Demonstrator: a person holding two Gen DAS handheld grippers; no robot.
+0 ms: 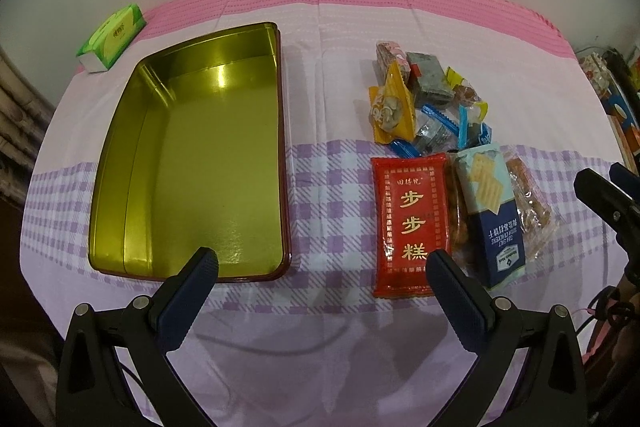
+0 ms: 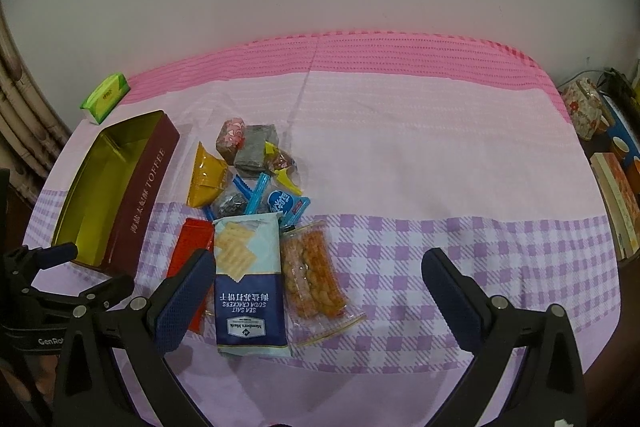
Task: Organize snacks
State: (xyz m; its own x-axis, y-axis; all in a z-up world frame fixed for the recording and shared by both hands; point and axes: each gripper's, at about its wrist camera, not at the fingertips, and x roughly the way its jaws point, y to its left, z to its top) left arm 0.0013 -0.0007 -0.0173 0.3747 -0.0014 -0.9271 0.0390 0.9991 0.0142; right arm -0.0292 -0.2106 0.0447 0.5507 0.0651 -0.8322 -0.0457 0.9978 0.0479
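Far left, one green tissue pack (image 1: 113, 38), not part of the job. Next, one open toffee tin (image 1: 120, 131), gold-lined and bare inside, rigid metal, likely the destination. Above the near cloth, left gripper (image 1: 322, 263) spread wide, nothing held. Right of the tin, one red cake packet (image 1: 410, 223), flat and glossy, probably slippery; best pinched across a short sealed edge. Beside it, one soda cracker pack (image 2: 248, 279), light and brittle inside, so a gentle squeeze across its width. Partly under and beside that, clear bags of fried snacks (image 2: 312, 271), two by best count, crinkly and crushable. Behind, a heap of small wrapped sweets (image 2: 256, 163), roughly eight, exact count unclear; light, easily taken by a twisted end. Over the crackers, right gripper (image 2: 320, 267) also fully spread and empty.
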